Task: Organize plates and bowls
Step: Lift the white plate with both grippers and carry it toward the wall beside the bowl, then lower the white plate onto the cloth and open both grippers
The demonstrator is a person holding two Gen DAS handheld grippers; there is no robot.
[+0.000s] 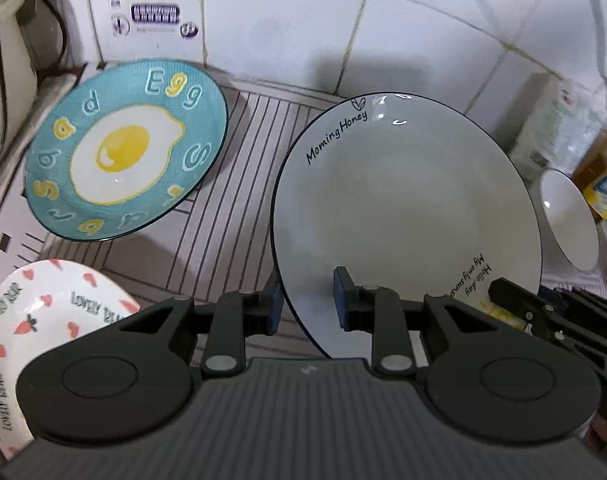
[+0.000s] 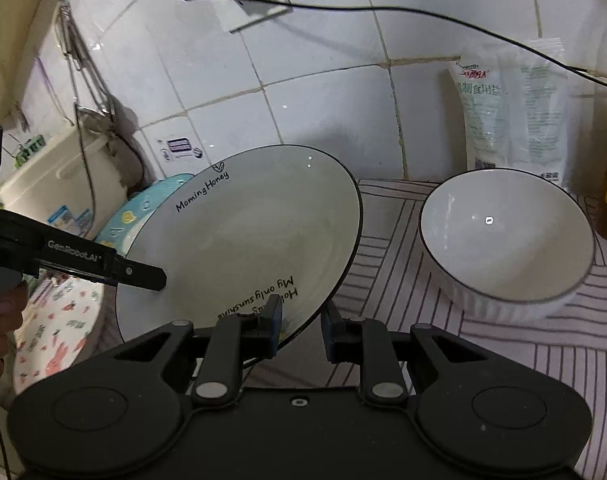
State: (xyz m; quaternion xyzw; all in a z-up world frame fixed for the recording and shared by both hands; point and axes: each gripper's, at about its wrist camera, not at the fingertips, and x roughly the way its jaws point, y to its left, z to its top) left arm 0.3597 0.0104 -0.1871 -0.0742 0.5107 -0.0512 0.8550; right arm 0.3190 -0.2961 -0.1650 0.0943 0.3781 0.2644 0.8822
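Glazed ware on cloth

Glossy ceramic white plate (image 1: 403,208) and bowl (image 2: 503,236); matt striped cloth (image 1: 255,132); shiny wall tiles (image 2: 303,68).
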